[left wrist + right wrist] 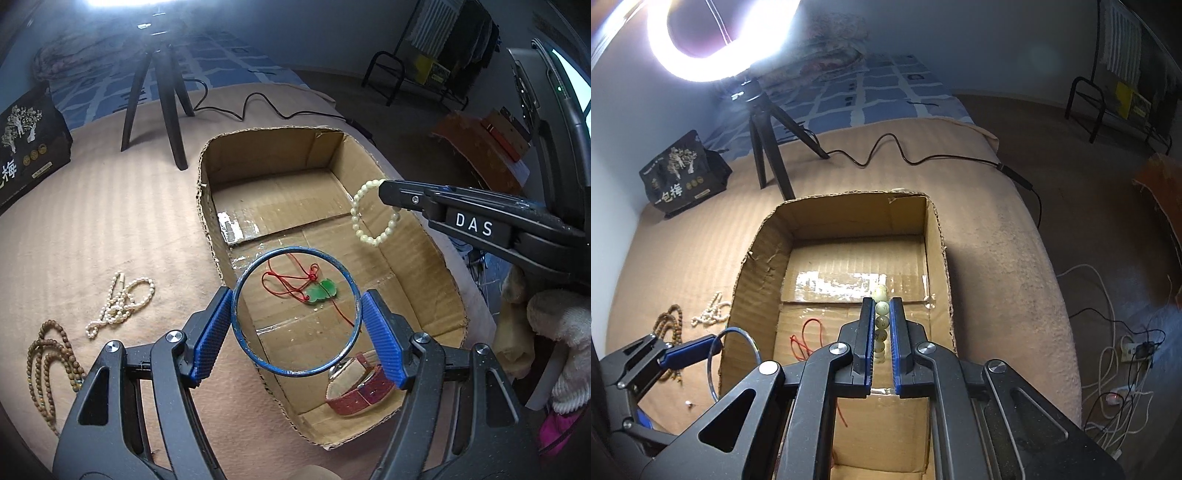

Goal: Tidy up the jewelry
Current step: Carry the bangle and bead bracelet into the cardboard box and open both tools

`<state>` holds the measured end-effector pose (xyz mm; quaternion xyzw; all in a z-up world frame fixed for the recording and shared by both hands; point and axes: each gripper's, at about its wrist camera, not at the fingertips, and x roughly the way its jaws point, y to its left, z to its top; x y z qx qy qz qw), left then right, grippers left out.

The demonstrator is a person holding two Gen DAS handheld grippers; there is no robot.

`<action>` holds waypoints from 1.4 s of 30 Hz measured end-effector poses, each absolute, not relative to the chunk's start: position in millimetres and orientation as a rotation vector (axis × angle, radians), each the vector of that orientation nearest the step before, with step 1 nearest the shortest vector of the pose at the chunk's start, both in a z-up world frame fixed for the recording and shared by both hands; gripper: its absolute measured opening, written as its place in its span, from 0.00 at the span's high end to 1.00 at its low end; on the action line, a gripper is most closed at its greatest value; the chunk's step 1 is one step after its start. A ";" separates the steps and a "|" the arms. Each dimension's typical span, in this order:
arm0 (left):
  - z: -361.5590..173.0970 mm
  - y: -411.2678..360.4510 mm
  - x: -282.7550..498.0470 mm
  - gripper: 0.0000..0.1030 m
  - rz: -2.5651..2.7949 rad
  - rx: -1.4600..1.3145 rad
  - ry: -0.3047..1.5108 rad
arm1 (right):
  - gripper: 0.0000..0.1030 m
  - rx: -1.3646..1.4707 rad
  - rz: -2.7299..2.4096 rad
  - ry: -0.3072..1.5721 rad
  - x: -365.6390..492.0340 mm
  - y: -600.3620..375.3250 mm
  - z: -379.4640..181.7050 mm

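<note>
L gripper [297, 314] clamps blue bangle [236, 314] over cardboard box [436, 295]; R gripper [881, 325] pinches pale bead bracelet [882, 308].

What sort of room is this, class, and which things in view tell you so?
Most likely a bedroom: the box sits on a blanket-covered bed, a patterned quilt lies behind it, and clothes hang on a rack.

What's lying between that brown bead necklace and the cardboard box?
A white pearl strand lies on the beige cover between the brown bead necklace and the cardboard box, clearest from the left wrist view.
</note>
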<state>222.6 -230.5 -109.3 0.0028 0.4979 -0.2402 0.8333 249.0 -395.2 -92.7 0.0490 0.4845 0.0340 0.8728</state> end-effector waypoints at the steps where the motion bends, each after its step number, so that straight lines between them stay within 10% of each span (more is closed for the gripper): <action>1: -109.2 -231.2 222.4 0.29 -0.511 0.006 1.055 | 0.94 0.103 0.071 1.012 249.0 -395.1 -92.8; 14: -109.8 -233.9 223.1 0.28 -0.511 0.007 1.078 | 0.94 0.087 0.072 1.030 250.9 -389.2 -96.8; 21: -110.4 -233.2 223.1 0.25 -0.505 0.007 1.084 | 0.45 0.098 0.053 1.004 249.4 -389.8 -93.2; 42: -101.1 -210.5 216.3 0.25 -0.484 -0.002 1.078 | 0.40 0.148 0.059 0.976 245.7 -390.0 -84.1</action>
